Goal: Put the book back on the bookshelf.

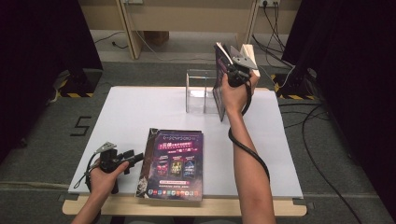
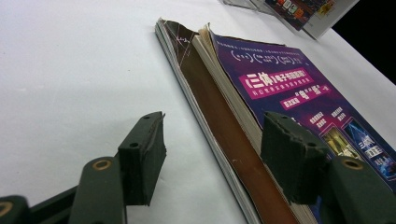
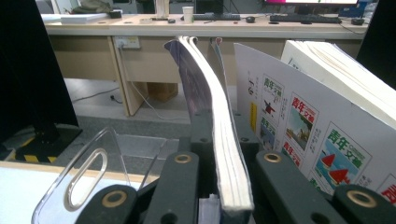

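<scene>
- Because it is being carried upright toward the clear acrylic rack (image 1: 201,91), 1 thin purple-covered magazine (image 3: 223,154) is clamped edge-on in the right gripper (image 1: 236,71).
- The left gripper (image 1: 132,157) is held with jaws apart on the desk (image 1: 126,112), just beside 2 stacked purple magazines (image 1: 173,163).

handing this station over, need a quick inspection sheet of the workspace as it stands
surface: white table top, wooden edge at the near side
job's things: purple magazine held upright by the clear rack; white book standing beside it; more magazines stacked flat near the front edge
clutter: nothing seen
grippers: right gripper shut on the upright magazine's edge; left gripper open, low on the table, jaws either side of the stack's spine
cables: one trailing from each gripper; black leads on the floor at right
surroundings: dark curtains at both sides, wooden desk behind
</scene>
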Demonstrator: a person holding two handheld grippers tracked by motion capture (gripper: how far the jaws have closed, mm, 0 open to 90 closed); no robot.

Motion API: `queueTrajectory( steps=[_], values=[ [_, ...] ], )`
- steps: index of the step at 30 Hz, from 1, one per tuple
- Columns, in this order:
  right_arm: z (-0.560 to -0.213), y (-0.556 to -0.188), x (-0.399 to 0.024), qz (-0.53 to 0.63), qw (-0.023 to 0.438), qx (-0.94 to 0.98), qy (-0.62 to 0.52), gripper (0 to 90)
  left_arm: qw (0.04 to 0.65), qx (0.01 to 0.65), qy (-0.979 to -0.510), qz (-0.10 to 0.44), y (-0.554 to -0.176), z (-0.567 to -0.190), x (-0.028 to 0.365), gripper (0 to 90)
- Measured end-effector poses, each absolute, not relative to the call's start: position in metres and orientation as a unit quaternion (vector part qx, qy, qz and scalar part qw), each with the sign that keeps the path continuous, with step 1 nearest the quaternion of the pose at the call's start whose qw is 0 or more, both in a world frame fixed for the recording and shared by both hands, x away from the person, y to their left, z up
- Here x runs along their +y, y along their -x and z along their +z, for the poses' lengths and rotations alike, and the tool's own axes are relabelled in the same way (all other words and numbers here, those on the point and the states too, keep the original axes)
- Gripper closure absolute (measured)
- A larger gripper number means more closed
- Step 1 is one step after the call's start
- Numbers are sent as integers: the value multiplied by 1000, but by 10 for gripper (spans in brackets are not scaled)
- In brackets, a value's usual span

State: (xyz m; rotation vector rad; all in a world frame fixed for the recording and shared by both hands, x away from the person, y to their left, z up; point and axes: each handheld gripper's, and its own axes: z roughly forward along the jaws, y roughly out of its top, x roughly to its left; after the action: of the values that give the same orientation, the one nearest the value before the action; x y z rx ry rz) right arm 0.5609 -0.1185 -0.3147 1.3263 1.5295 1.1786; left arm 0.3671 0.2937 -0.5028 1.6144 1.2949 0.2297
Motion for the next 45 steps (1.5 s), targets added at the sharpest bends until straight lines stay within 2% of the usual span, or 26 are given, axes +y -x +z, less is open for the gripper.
queueTrajectory(
  steps=[13, 34, 45],
  values=[
    [-316, -549, -117, 445, 376, 618, -529, 772, 505, 535, -670, 95, -367, -503, 292, 389],
    [-309, -528, -129, 454, 385, 595, -540, 821, 506, 536, -669, 94, -367, -503, 292, 389],
    [-305, -524, -131, 451, 386, 602, -534, 749, 505, 535, -671, 91, -366, -504, 290, 390]
  ],
)
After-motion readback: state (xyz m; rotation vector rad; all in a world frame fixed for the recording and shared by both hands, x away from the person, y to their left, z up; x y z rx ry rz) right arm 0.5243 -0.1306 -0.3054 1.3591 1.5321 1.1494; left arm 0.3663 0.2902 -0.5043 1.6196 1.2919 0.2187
